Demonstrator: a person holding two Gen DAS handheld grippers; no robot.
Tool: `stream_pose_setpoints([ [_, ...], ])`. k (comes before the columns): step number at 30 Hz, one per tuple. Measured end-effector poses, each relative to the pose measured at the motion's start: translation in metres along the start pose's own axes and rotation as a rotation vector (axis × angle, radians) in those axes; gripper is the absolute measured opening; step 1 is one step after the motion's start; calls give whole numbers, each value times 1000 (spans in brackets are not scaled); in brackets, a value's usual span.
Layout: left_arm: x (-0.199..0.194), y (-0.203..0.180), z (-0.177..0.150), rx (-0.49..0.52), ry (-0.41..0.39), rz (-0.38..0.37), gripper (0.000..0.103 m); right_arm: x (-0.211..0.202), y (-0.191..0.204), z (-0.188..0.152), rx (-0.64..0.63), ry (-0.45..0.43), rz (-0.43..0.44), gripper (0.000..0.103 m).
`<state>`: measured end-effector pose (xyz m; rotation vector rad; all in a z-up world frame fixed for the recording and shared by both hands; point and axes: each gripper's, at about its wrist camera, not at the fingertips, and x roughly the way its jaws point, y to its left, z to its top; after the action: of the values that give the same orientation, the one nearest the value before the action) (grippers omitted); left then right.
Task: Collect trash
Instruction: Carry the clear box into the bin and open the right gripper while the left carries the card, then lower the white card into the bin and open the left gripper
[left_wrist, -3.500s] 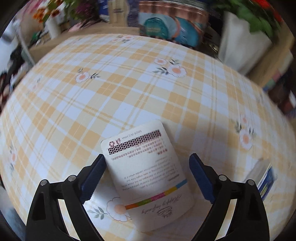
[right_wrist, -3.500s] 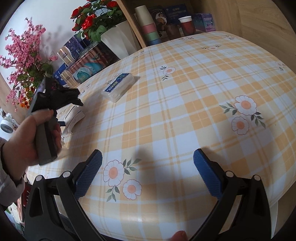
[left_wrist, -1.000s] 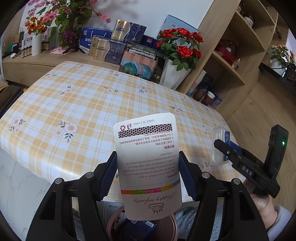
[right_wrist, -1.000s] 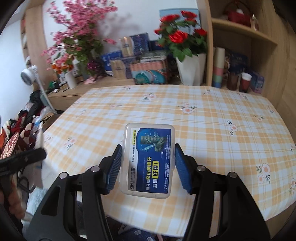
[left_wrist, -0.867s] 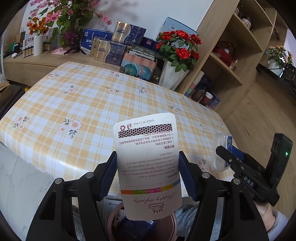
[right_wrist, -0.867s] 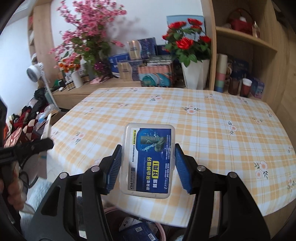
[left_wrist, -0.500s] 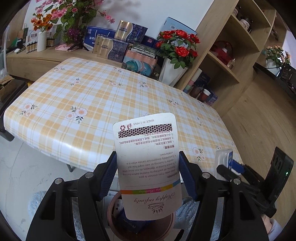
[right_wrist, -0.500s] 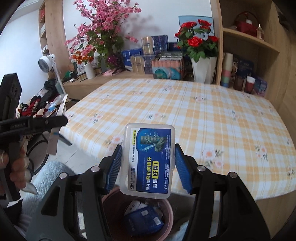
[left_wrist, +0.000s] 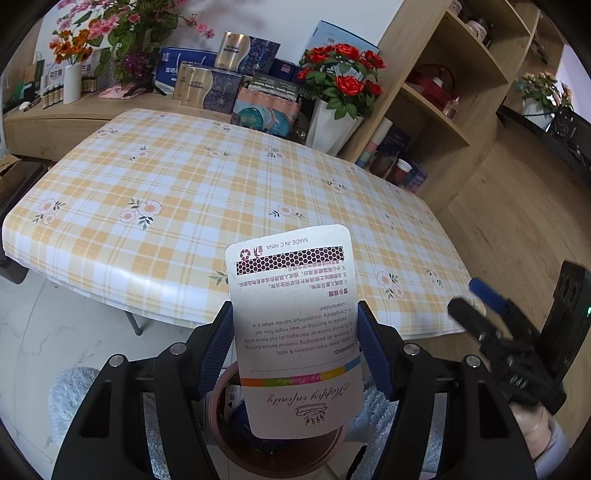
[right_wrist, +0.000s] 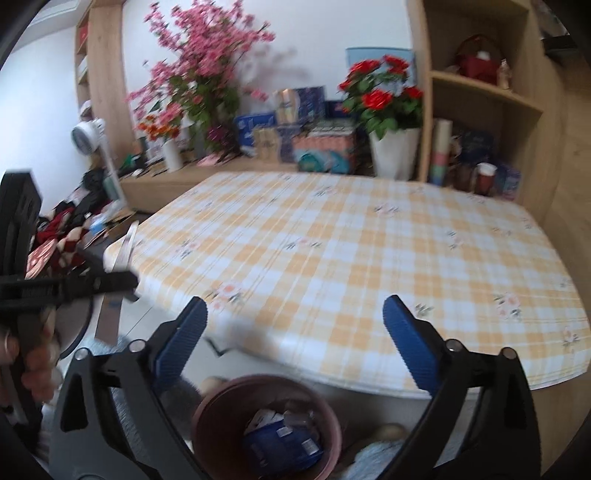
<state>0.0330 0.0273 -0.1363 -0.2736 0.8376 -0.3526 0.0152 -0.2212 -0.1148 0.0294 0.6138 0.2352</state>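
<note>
Left gripper (left_wrist: 295, 354): clamping the white card (left_wrist: 295, 325), holding it over the bin (left_wrist: 273, 454).
Right gripper (right_wrist: 293, 343): jaws have just been opening, nothing between them.
Bin contents: blue box (right_wrist: 282, 448) is lying inside, at six o'clock of the table (right_wrist: 351, 258).

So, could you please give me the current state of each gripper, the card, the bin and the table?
Left gripper: shut on the white card.
White card: held upright above the bin, not yet dropped.
Right gripper: jaws have just opened wide, nothing between them.
Bin: upright on the floor below the table edge, blue packaging and other trash inside.
Table: checked cloth, no trash visible on it.
</note>
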Motion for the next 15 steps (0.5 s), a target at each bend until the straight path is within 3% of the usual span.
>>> stream_pose_setpoints([
  [12,31,-21,-18,65,102,-17,65,-6,-34,11,48,-93,-161,97],
  [15,39,-28,-25,79,130,-27,66,-5,-37,9,51,-97,-154,97],
])
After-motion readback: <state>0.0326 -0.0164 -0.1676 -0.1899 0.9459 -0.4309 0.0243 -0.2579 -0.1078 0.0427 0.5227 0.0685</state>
